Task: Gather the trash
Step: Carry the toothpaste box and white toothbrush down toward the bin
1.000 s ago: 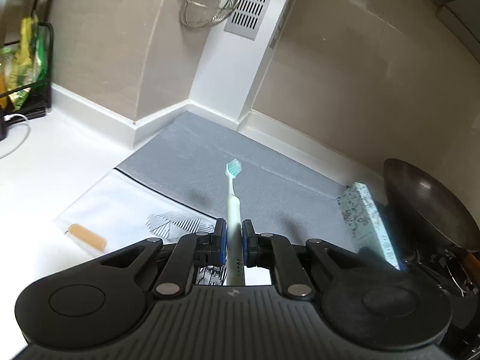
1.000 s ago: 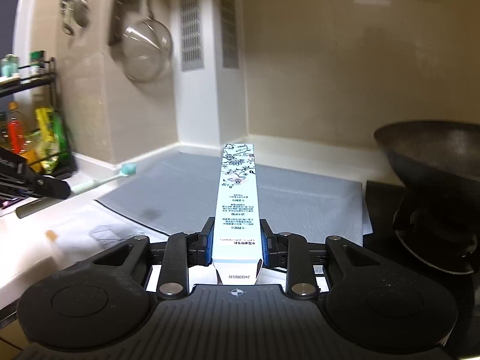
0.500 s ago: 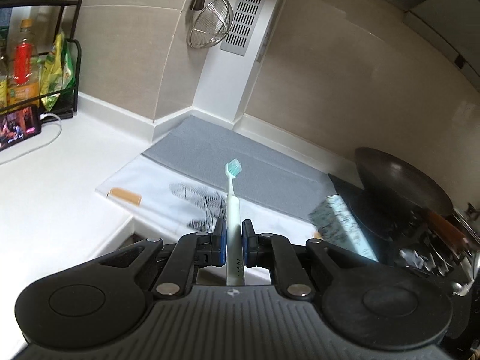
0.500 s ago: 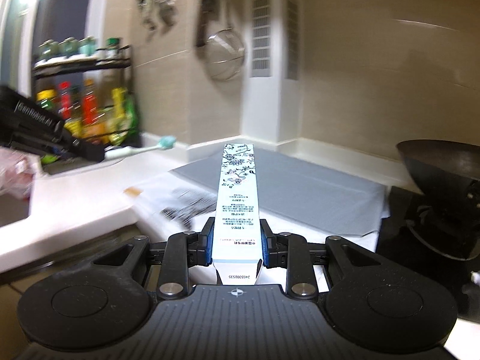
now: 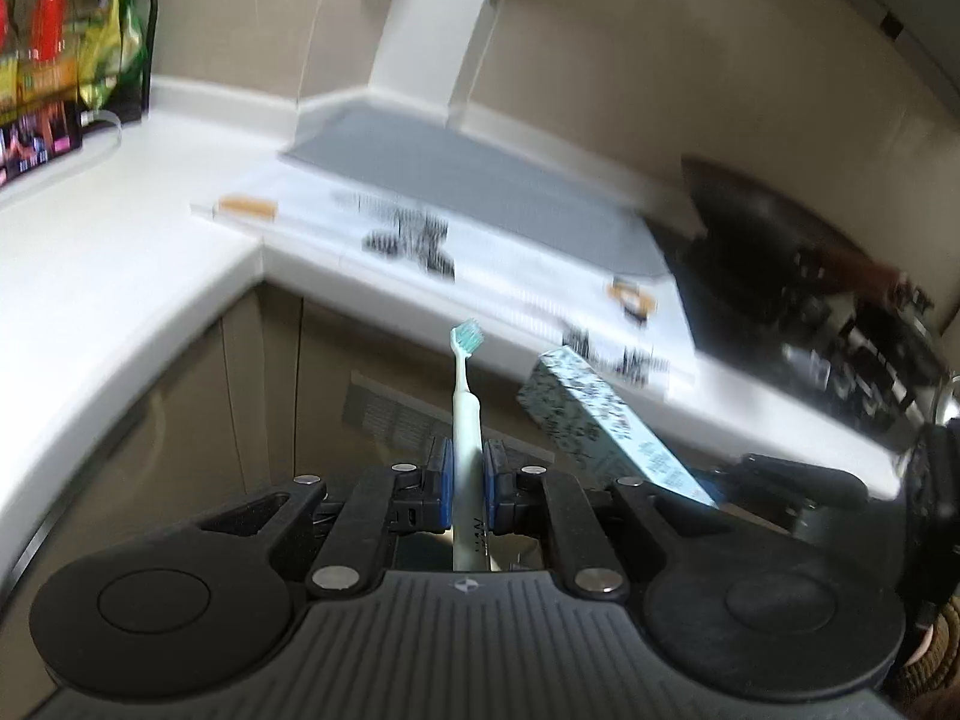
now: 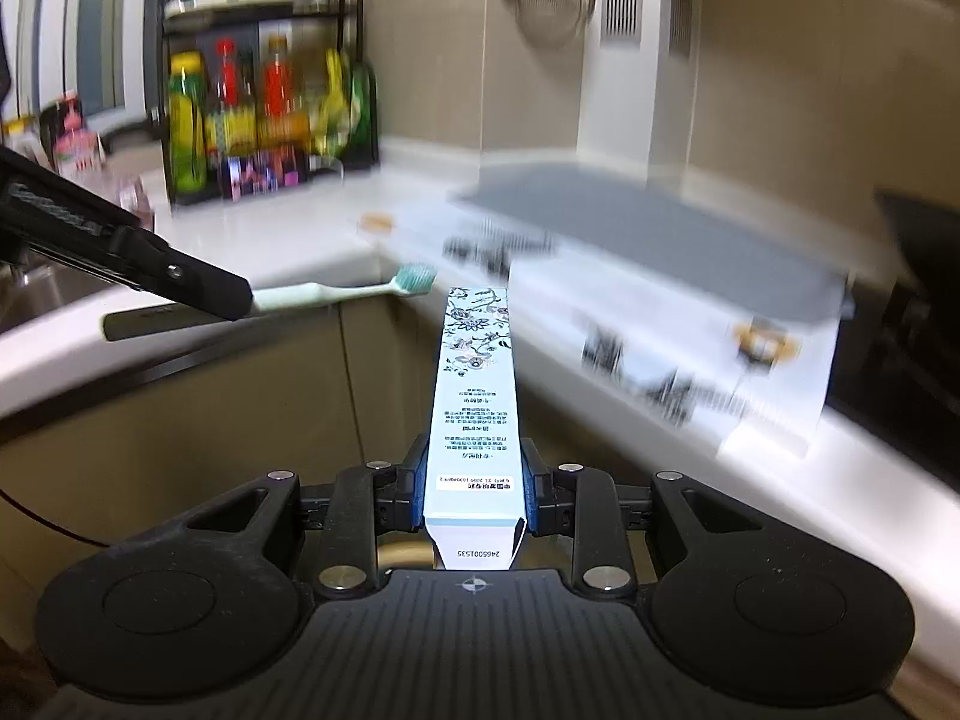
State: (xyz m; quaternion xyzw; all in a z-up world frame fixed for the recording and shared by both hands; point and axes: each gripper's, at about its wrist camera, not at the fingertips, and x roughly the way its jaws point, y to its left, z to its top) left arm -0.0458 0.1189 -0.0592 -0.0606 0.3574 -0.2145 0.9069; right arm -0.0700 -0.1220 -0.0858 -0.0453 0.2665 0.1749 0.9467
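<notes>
The left gripper (image 5: 467,483) squeezes a toothbrush (image 5: 463,420) and the right gripper (image 6: 471,489) squeezes a flowery box (image 6: 474,384), both out past the counter (image 6: 312,240), so I think a bin comes next.

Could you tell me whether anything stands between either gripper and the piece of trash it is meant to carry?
Nothing does: the left gripper is shut on the toothbrush, and the right gripper is shut on the toothpaste box. No bin is visible.
</notes>
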